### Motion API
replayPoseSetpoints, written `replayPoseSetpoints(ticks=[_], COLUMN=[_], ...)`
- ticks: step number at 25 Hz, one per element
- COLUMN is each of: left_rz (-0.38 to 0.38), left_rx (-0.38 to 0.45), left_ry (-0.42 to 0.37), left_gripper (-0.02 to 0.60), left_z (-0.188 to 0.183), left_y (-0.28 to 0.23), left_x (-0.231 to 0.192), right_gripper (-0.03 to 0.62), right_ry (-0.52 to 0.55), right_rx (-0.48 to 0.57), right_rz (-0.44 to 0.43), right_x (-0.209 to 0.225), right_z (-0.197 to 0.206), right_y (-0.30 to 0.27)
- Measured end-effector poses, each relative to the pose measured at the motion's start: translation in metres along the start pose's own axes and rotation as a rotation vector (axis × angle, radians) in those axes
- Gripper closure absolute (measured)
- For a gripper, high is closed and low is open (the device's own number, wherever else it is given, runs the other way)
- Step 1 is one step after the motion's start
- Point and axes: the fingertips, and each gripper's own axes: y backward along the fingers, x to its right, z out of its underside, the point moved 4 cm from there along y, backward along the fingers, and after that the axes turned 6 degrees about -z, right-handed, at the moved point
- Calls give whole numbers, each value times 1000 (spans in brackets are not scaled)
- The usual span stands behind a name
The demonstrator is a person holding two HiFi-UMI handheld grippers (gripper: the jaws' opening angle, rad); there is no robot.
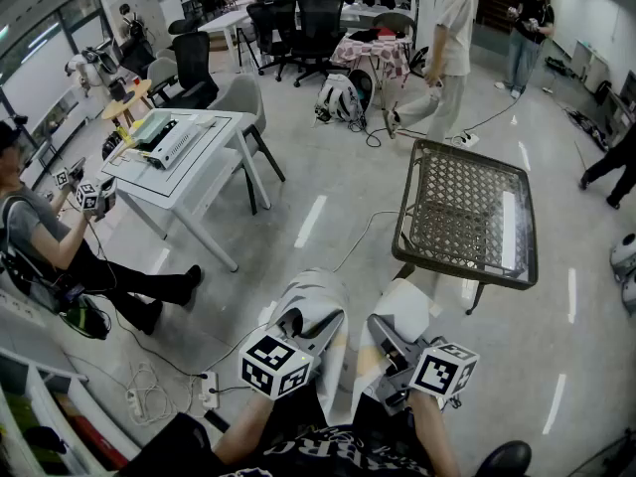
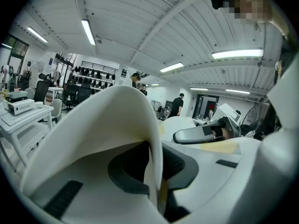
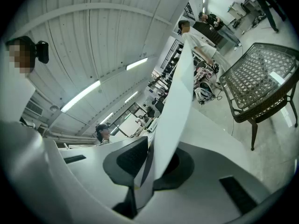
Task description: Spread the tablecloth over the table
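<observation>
You stand on a glossy pale floor [image 1: 328, 197] in a wide open workroom, and the dark woven surface [image 1: 457, 207] is ahead of you to the right, its lattice top bare. A white surface [image 1: 214, 157] stands well apart at the far left and carries a pale device [image 1: 169, 137]; dark office chairs [image 1: 318, 13] line the far end. You hold one tablecloth [image 1: 320, 301], white and bunched into two humps, near you and low in the head view, short of the woven surface and not touching it. You have two tongs. The left tongs [image 1: 298, 321] are pressed together on a fold of the tablecloth, and the right tongs [image 1: 383, 331] pinch another fold of it. Each carries one marker cube, so two cubes show. There are two surfaces in the room. One person [image 1: 60, 237] sits at the left and two more stand at the far end. Only the head view shows the floor cables and the power strip [image 1: 209, 391] near your feet. The left gripper view shows the tablecloth [image 2: 117, 120] arching over the left tongs [image 2: 156, 171] under a ribbed ceiling, with the white surface [image 2: 23, 120] at its left edge but no woven surface. The right gripper view shows the tablecloth [image 3: 175, 106] rising as a thin upright sheet from the right tongs [image 3: 147, 171], and the woven surface [image 3: 261, 78] beyond it on the right.
</observation>
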Motion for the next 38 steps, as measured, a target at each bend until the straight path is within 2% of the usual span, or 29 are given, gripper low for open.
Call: replayPoseSetpoints(ticks=[5,12,24,29,32,38], left_rz=[-3,-33,-109,-141,-135,-110], left_rx=[15,42,44,16,20,-9], left_ry=[24,6,-14,-27,-21,3], left_gripper=[537,537,538,538,540,541], left_z=[10,8,4,-6,-15,-43], left_y=[10,22,34,16,-8,-82], left_x=[10,10,-5,-24,-43,-119], right_gripper=[548,554,559,559,559,559], right_ry=[33,58,29,-9,-23,-48], right_rx=[-5,0,-57,-68,-66,-57], right_rz=[1,-26,-61,-63,-62,-6], right_x=[-8,-17,-16,0,21,78], right_z=[7,10,15,-3,-20,-76], right_y=[10,9,-15,-34,-52,-113])
